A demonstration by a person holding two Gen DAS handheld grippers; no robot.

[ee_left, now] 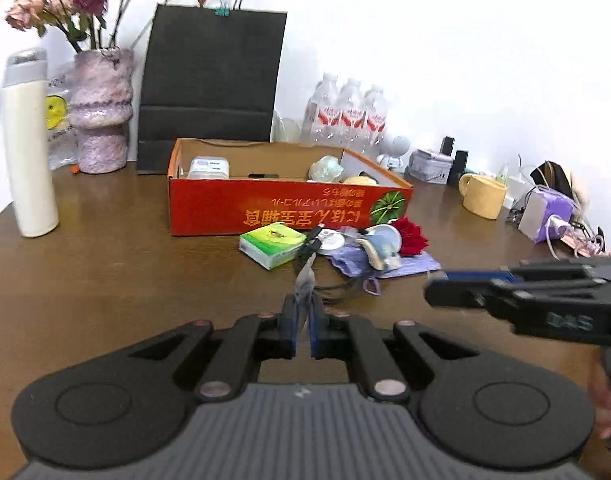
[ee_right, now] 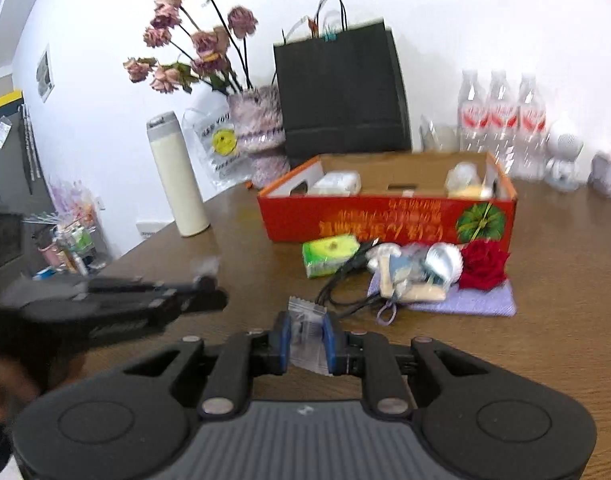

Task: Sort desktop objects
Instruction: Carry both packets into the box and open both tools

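Evidently each claw pinches its own small packet: left claw (ee_left: 303,326) a thin sachet (ee_left: 305,280), right claw (ee_right: 307,344) a clear wrapper (ee_right: 305,328), held above the surface (ee_left: 105,272), near the far red box (ee_left: 265,208), likely their destination.

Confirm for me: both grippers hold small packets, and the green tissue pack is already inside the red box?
Not quite. The green tissue pack still lies on the table in front of the red box, as the left wrist view shows. Both grippers do hold small packets.
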